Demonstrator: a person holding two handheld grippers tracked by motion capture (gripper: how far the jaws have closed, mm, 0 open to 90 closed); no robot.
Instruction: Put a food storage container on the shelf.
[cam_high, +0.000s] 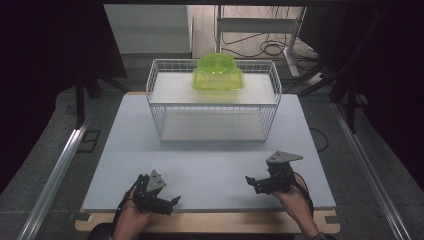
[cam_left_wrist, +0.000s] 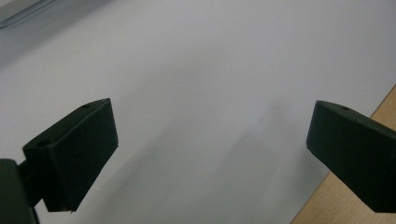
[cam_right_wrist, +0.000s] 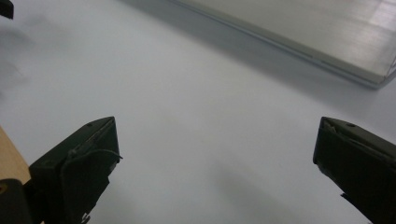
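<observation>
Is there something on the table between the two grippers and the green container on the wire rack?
Nothing lies on the table between the left gripper, the right gripper and the wire rack. The green container sits on the rack's upper shelf, at the back, inside a raised wire rim.

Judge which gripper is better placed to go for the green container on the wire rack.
Right, by a small margin. The right gripper sits farther up the table than the left gripper, and so nearer the green container on the wire rack. Both stand open and empty.
</observation>
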